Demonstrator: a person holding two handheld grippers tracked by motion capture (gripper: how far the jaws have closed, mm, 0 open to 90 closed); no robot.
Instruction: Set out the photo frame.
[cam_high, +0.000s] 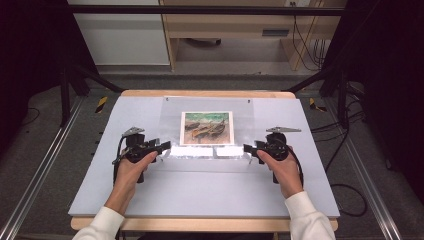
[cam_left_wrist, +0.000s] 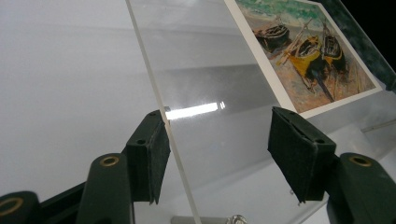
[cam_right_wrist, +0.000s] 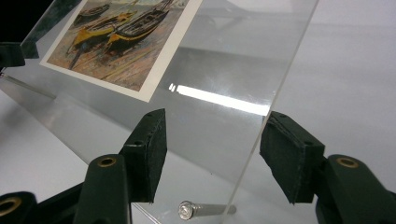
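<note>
Clear acrylic sheet (cam_high: 207, 131) over boat print (cam_high: 206, 128), glossy, flat, straight-edged; left claw (cam_left_wrist: 219, 154) and right claw (cam_right_wrist: 212, 154) open astride opposite edges.

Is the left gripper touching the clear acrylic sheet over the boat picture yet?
Cannot tell. In the left gripper view the acrylic sheet's edge runs between the open jaws of the left gripper, passing right by one pad, but neither contact nor a gap shows plainly.

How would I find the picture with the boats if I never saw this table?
Look at the grey table mat, then at the clear plastic sheet lying in its middle. The boat picture is under that sheet, between the two grippers. It is the only colourful thing there, with a white border and yellow and dark boats.
</note>
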